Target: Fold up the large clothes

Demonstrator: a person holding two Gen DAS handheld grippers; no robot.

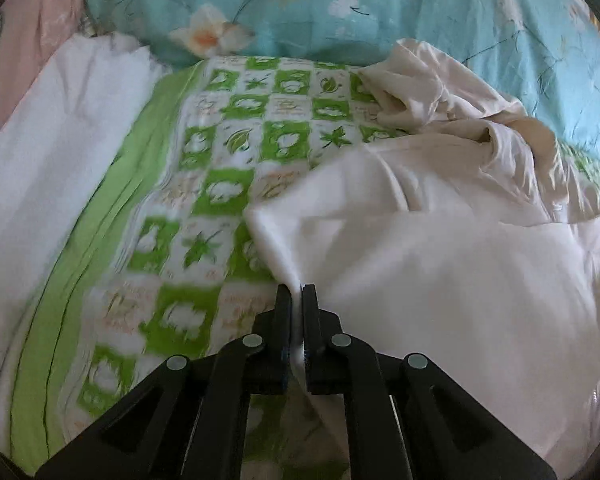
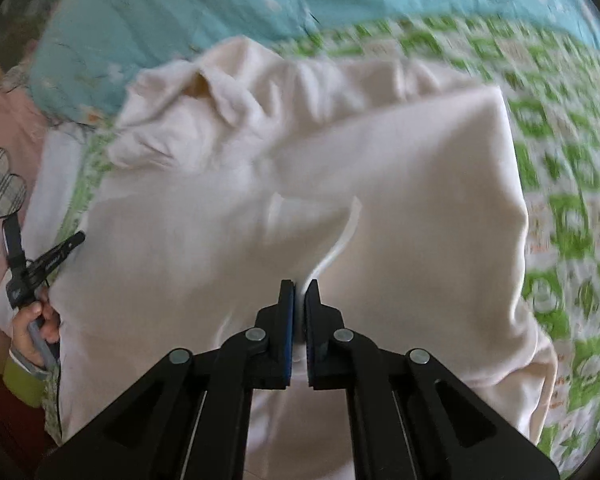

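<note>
A large cream garment (image 1: 440, 248) lies rumpled on the bed, spreading to the right in the left wrist view. My left gripper (image 1: 297, 292) is shut on a pinched edge of it, and the cloth runs down between the pads. In the right wrist view the same garment (image 2: 400, 184) fills the middle, folded over, with its collar (image 2: 216, 92) at the far left. My right gripper (image 2: 299, 286) is shut on a raised fold of that cloth. A person's hand (image 2: 32, 328) in a green cuff holds a black gripper handle at the left edge, beside the garment.
A green and white checked sheet (image 1: 220, 168) covers the bed under the garment. A blue floral quilt (image 1: 340, 8) is bunched along the back. A white blanket (image 1: 52, 152) lies at the left, with pink fabric (image 2: 4, 132) bearing a heart patch beyond it.
</note>
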